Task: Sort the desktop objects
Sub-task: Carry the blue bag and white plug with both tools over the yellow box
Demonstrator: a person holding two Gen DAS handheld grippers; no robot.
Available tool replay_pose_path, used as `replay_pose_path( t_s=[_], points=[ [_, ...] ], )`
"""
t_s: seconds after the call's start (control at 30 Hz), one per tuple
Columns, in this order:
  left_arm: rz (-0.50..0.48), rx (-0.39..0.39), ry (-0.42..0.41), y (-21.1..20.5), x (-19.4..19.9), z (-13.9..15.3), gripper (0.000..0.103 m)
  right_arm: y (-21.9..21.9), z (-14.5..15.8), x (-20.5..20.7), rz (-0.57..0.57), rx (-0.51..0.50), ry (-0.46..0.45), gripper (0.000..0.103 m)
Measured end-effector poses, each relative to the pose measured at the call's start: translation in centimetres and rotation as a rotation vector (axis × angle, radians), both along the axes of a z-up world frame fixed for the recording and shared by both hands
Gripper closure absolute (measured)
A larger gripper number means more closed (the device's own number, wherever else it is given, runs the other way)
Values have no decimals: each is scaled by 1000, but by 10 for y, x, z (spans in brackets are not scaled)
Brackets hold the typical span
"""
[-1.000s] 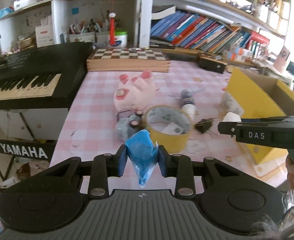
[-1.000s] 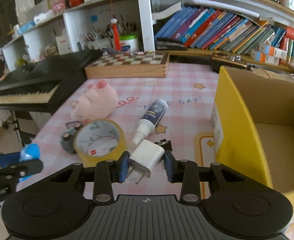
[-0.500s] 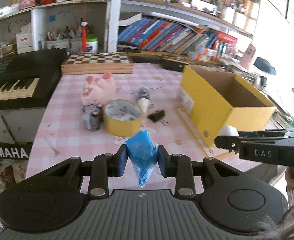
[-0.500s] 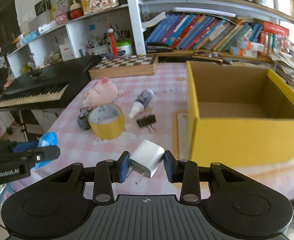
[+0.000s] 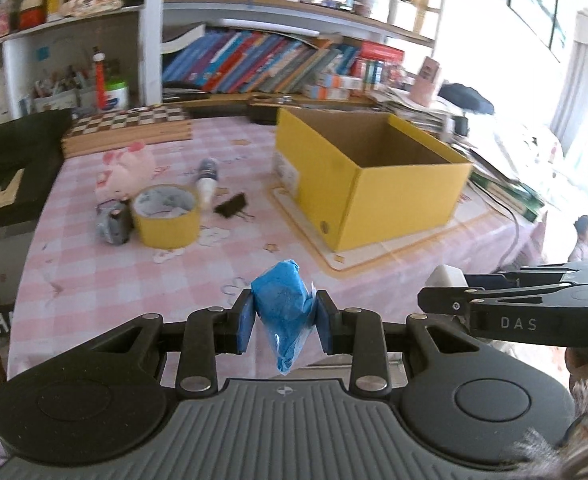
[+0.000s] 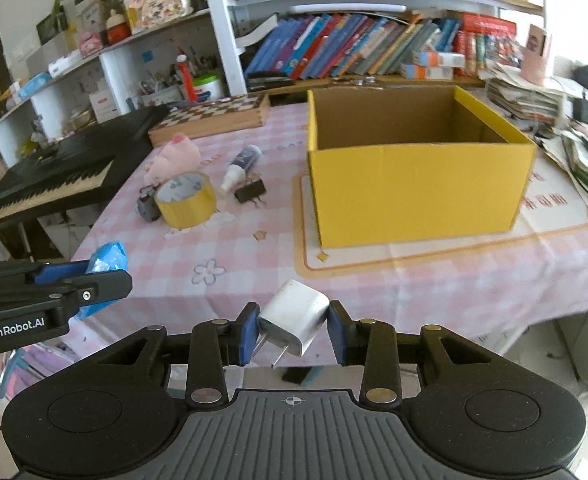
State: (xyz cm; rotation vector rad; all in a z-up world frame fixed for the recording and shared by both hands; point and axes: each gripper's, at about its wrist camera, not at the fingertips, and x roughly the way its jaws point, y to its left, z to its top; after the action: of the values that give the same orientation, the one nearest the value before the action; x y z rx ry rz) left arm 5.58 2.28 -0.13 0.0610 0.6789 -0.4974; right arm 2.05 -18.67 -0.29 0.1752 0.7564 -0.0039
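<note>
**Observer:** What are you seeing, starting from the left?

**Operator:** I'm taking the yellow box (image 6: pixel 413 184) as my landmark. Far to its left, the black keyboard (image 6: pixel 54 176) is sitting off the table (image 6: pixel 373 280) edge, with the chessboard (image 6: pixel 214 116) behind it. Closer to the box, a loose cluster is waiting: the pink plush pig (image 6: pixel 174 158), a small grey object (image 6: pixel 146 206) I cannot identify, the roll of yellow tape (image 6: pixel 186 200), a white bottle (image 6: pixel 241 167) lying on its side, and a black binder clip (image 6: pixel 250 193) nearest the box.

**Observer:** And your hands?

**Operator:** The left gripper (image 5: pixel 282 320) is pinching a blue plastic packet (image 5: pixel 284 312) between its fingers; the packet is hanging below the pads, so I'm holding it by its fat upper part. The right gripper (image 6: pixel 294 328) is clamping a white plug adapter (image 6: pixel 294 320), fingers pressing its flat sides, prongs pointing down and clear of the pads. Both are hovering near the table's front edge, well short of the box.

**Observer:** Why carry both together?

**Operator:** I'm judging the box is the destination: it's open-topped and looks empty, and sitting on its own mat to the right of the clutter. Holding each item high should let both clear the box's near wall.
</note>
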Motion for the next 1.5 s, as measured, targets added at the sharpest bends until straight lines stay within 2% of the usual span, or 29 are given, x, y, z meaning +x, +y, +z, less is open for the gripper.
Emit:
replay_pose_path(
  t_s=[0.57, 1.1, 1.5],
  points=[
    [-122, 0, -24, -17, -35, 9, 74, 1, 7, -36, -41, 2, -14, 67],
    [-282, -19, -22, -51, -40, 9, 74, -18, 8, -62, -155, -5, -8, 67],
    [-347, -24, -22, -65, -39, 9, 74, -23, 8, -65, -194, -10, -4, 67]
  ],
)
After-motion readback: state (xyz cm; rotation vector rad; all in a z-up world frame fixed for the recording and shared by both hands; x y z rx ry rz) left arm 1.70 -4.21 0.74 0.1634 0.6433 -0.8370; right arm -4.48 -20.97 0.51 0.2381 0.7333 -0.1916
